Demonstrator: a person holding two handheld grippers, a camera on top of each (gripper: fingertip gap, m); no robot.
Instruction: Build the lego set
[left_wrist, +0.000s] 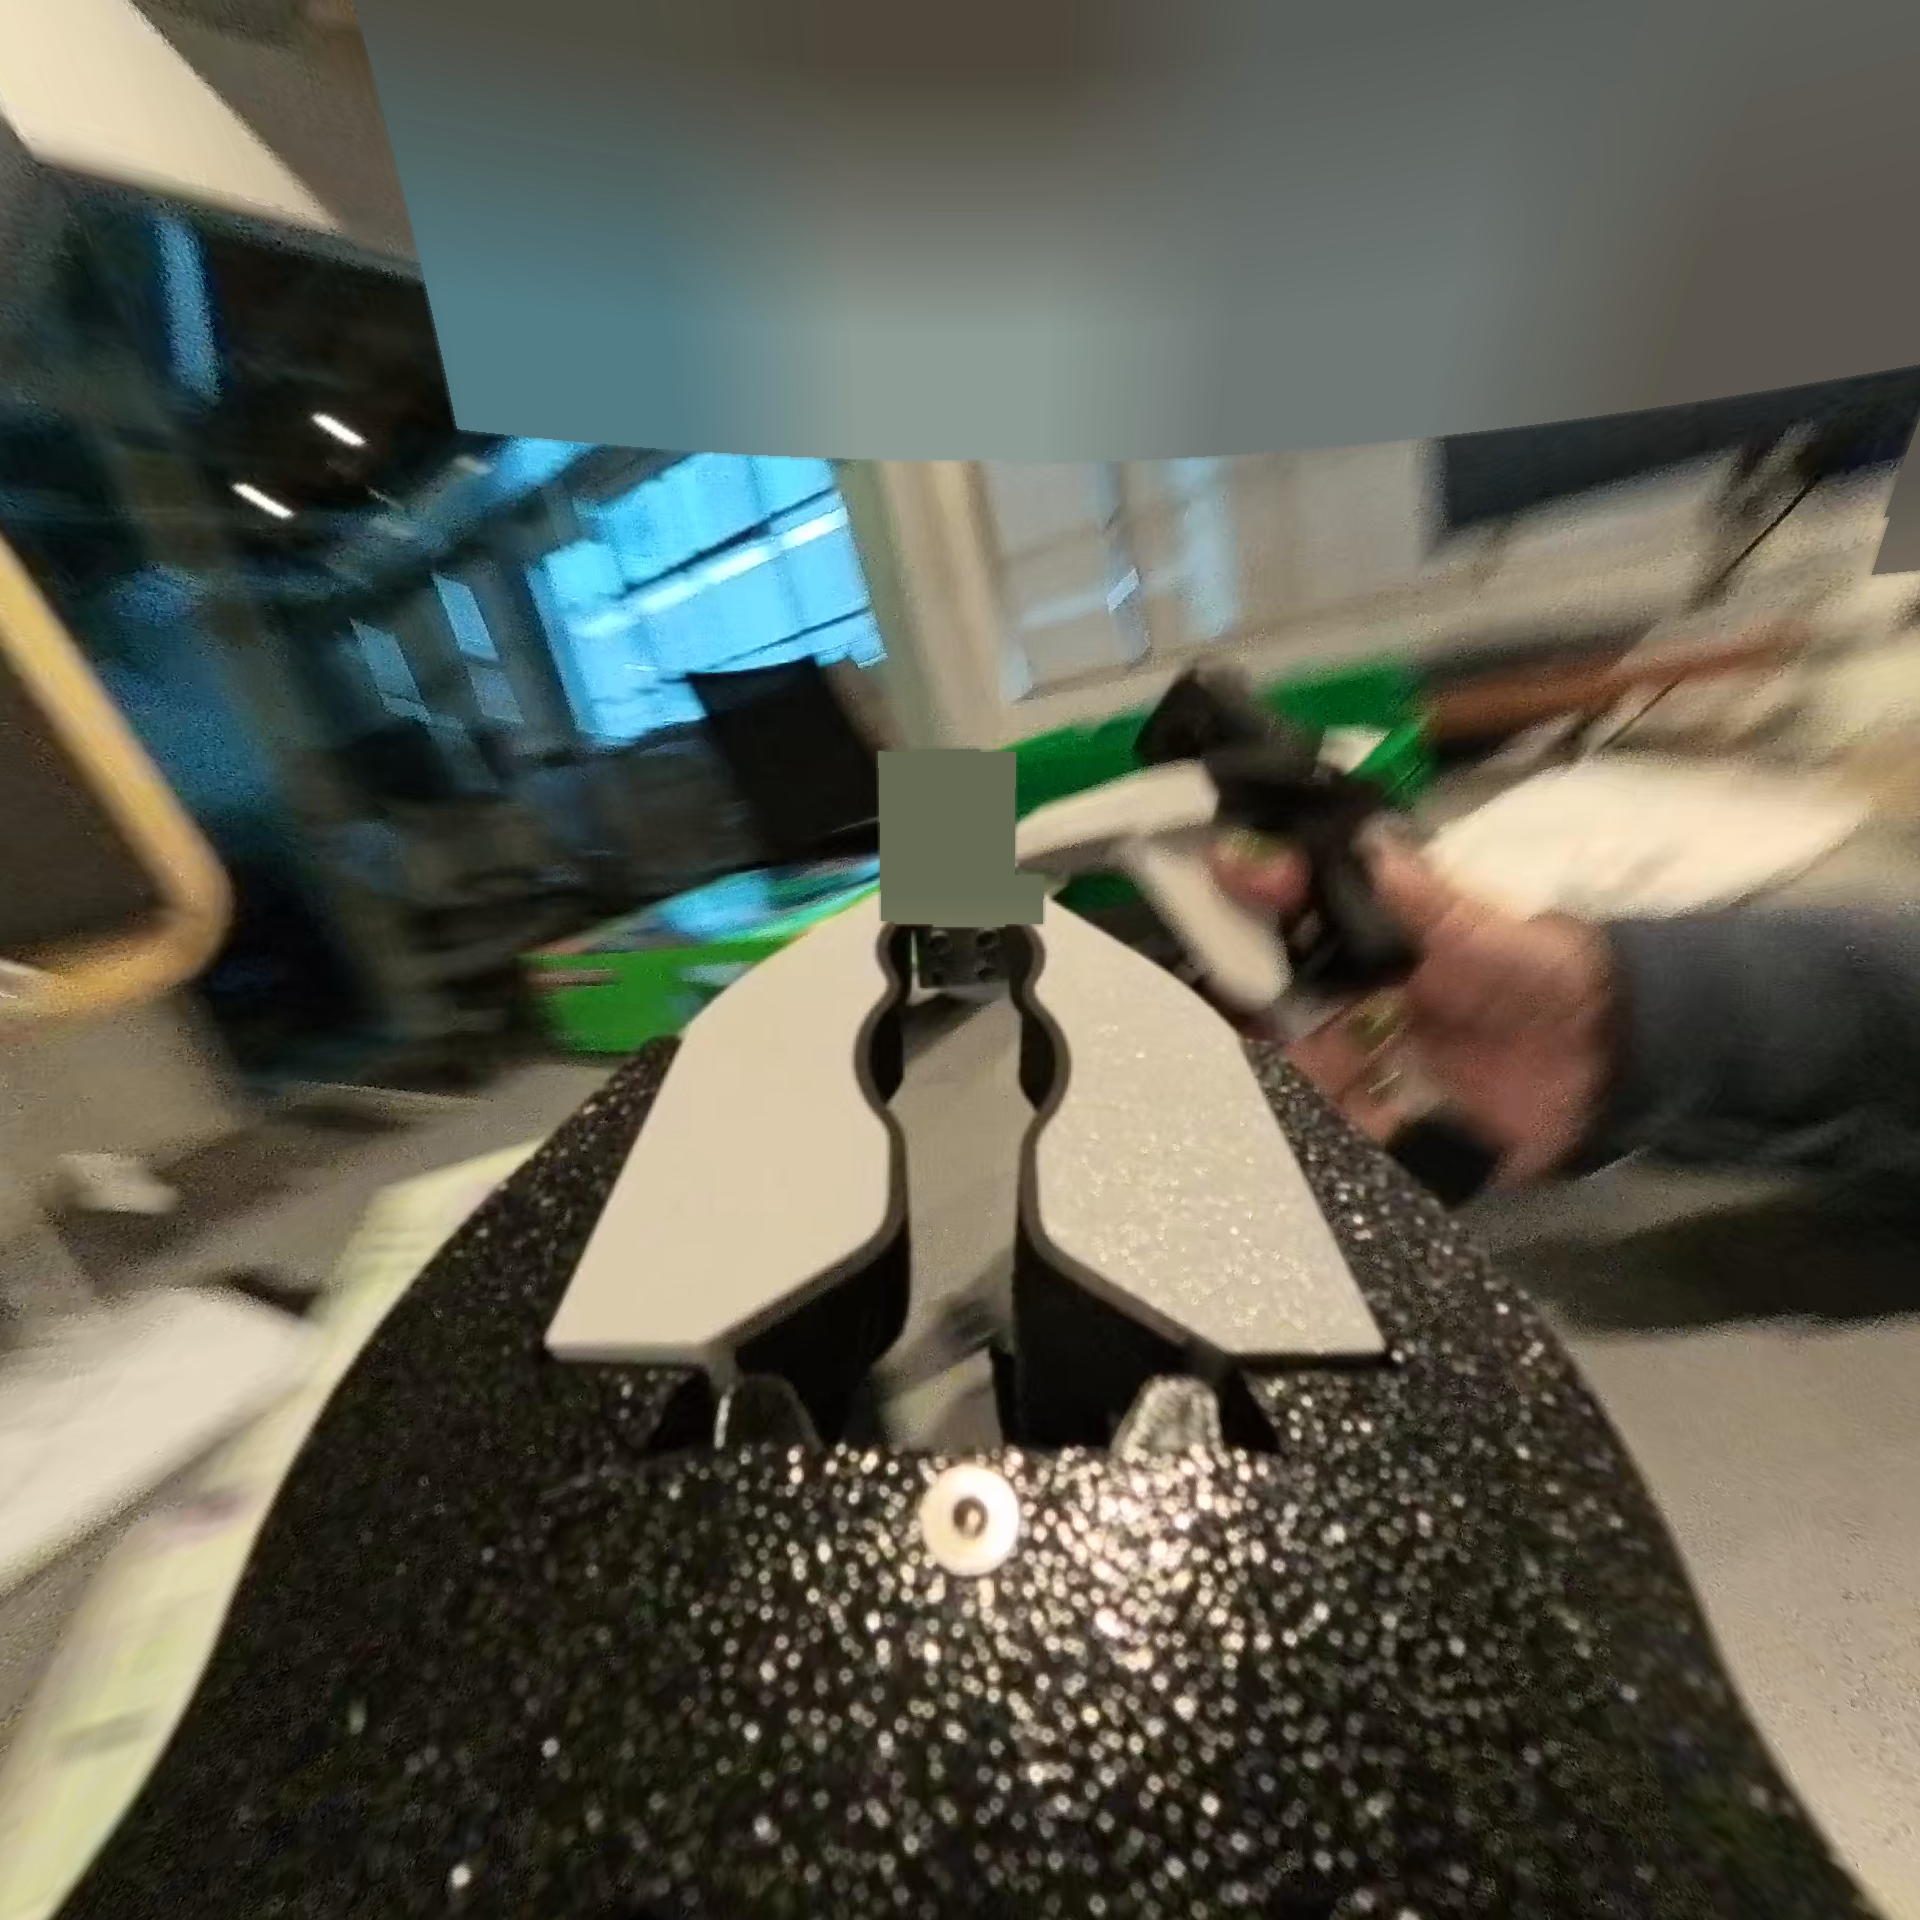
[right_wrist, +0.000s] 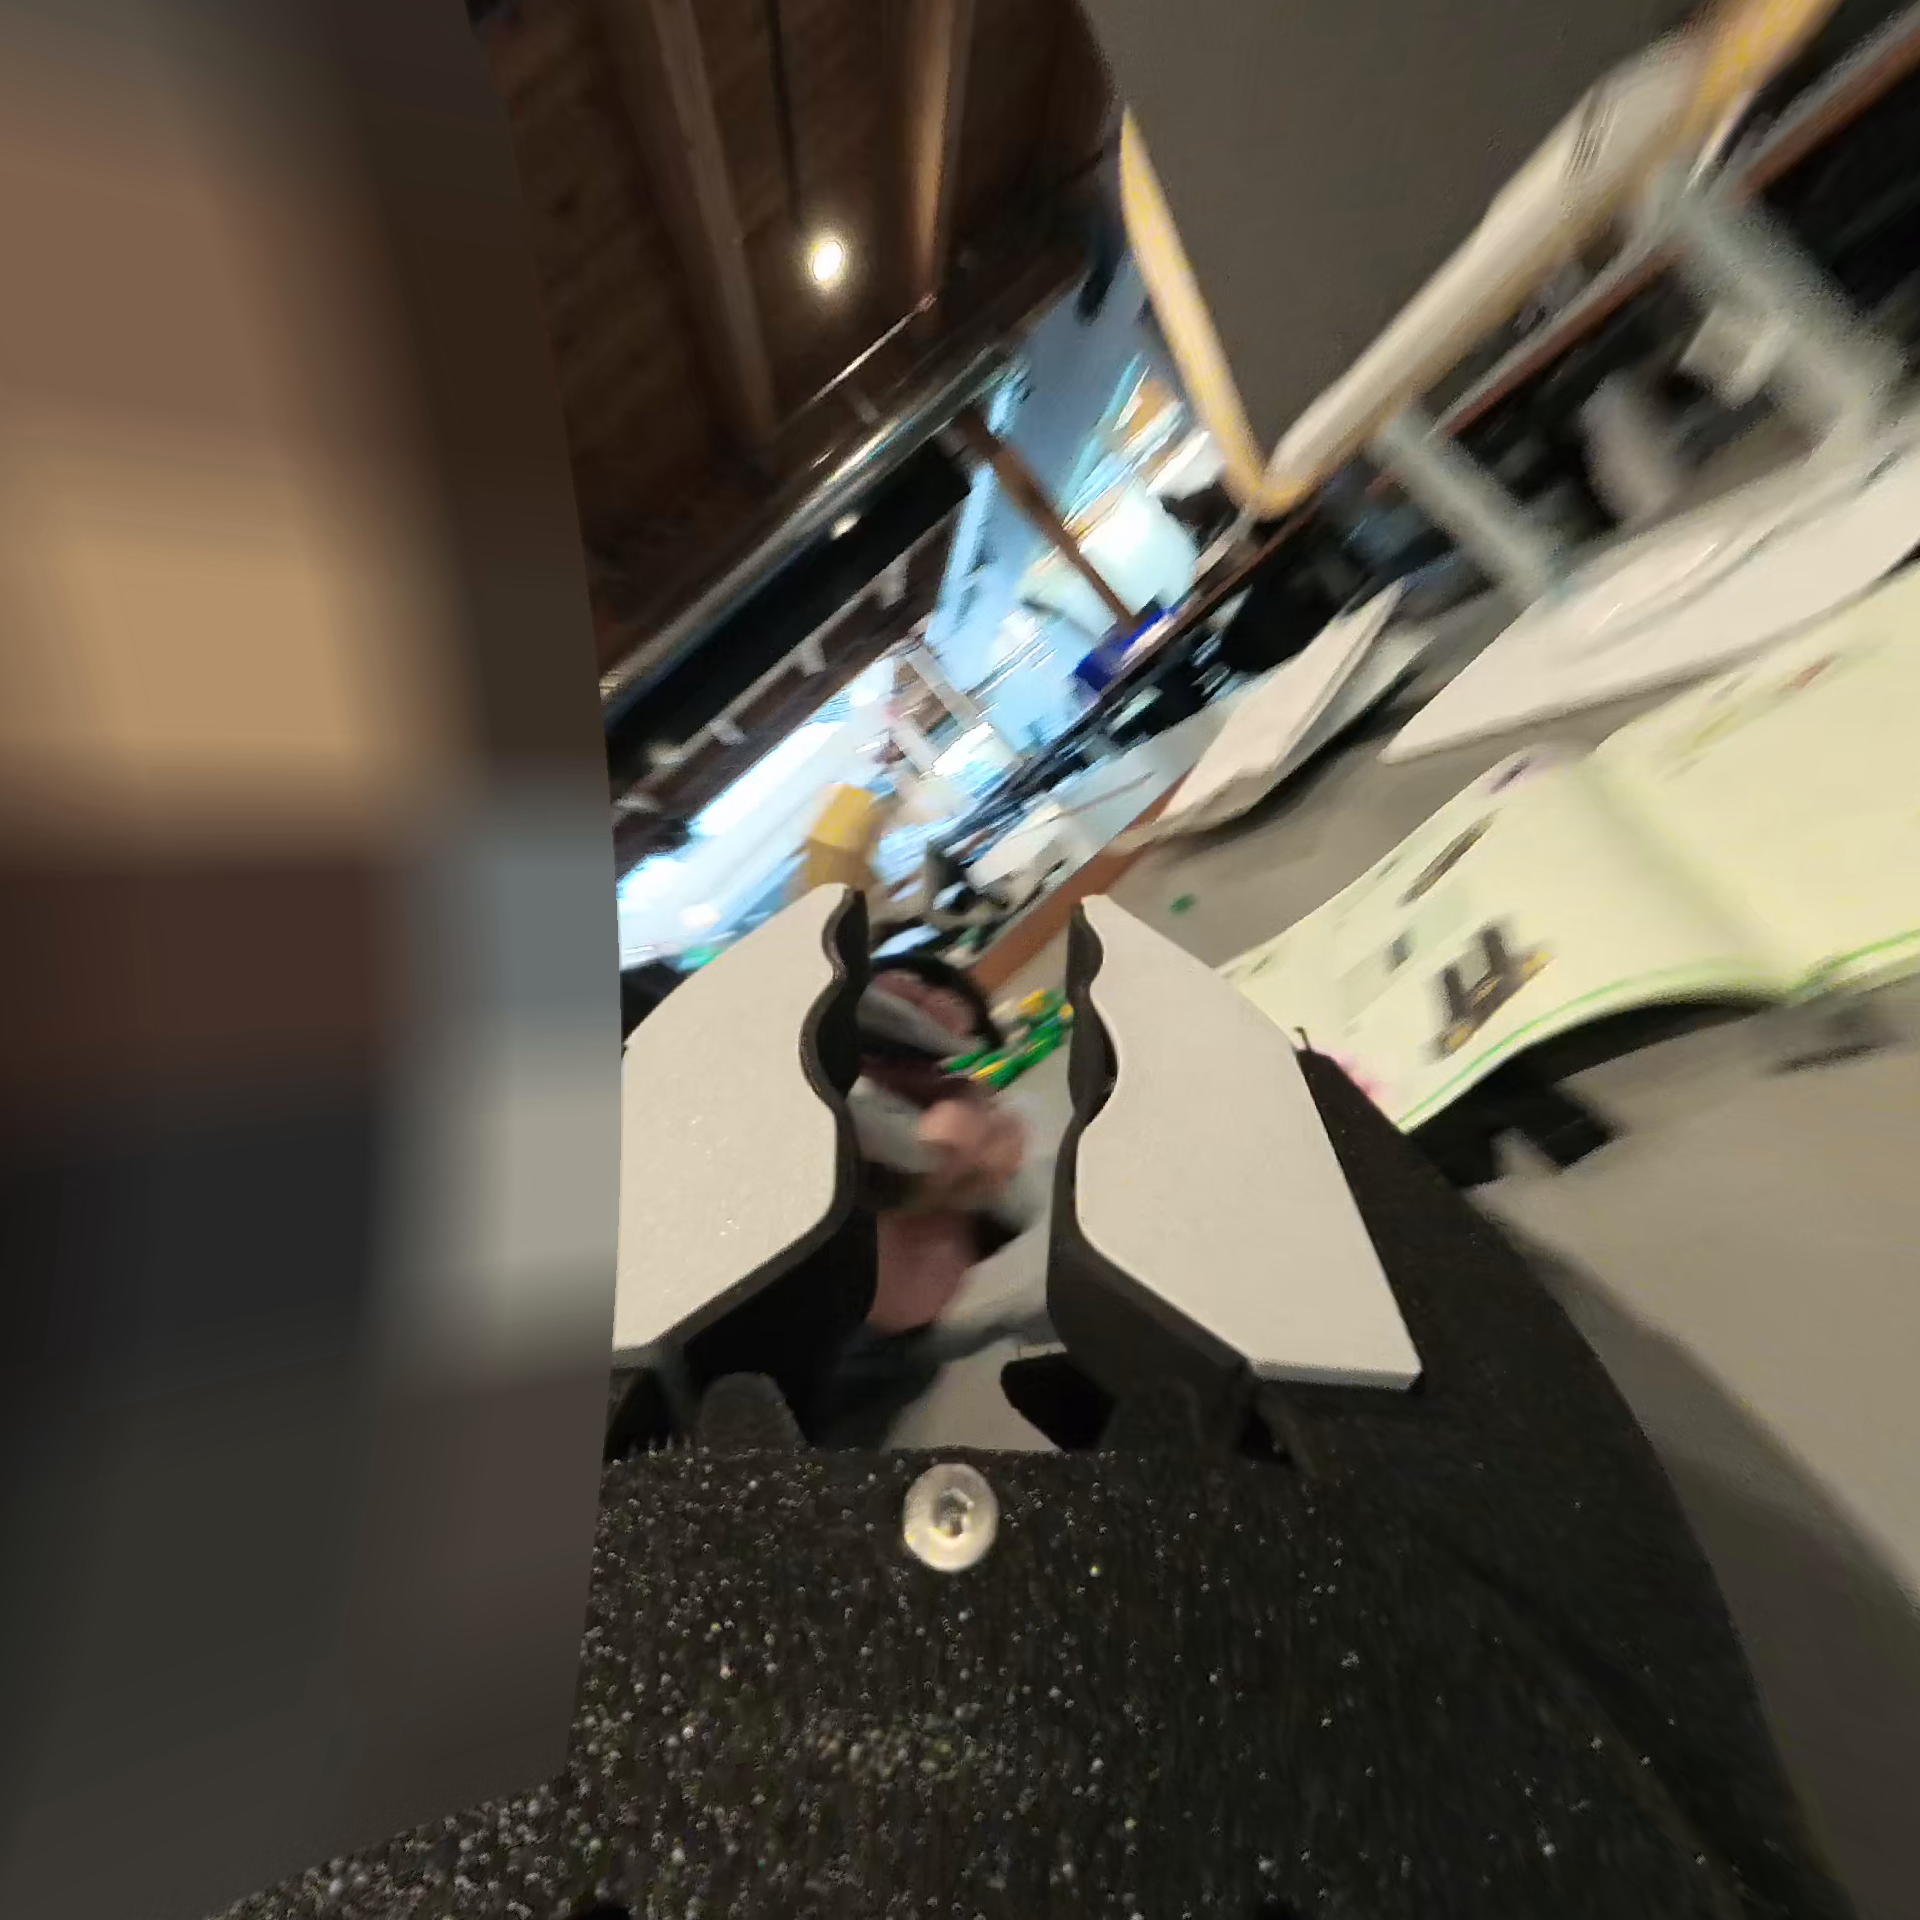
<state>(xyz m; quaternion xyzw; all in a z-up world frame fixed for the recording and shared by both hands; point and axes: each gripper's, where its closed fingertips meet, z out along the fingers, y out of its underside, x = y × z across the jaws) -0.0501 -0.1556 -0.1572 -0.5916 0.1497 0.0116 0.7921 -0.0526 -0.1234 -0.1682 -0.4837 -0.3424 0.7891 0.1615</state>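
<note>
My left gripper (left_wrist: 961, 951) is shut on a small black lego piece (left_wrist: 961, 964), held at the fingertips above the grey table; a mosaic patch hides its upper part. My right gripper (right_wrist: 966, 925) is open and empty, tilted in the air. It also shows blurred in the left wrist view (left_wrist: 1174, 831), held by a hand (left_wrist: 1475, 1008) to the right of the black piece. Between the right gripper's fingers I see a hand (right_wrist: 966, 1143) and, blurred beyond it, green and yellow lego parts (right_wrist: 1023, 1039) on the table.
An open instruction booklet (right_wrist: 1558, 914) lies on the grey table right of my right gripper; it also shows at the lower left of the left wrist view (left_wrist: 208, 1403). A green box (left_wrist: 665, 977) stands behind the left gripper. White sheets (right_wrist: 1278, 717) lie farther back.
</note>
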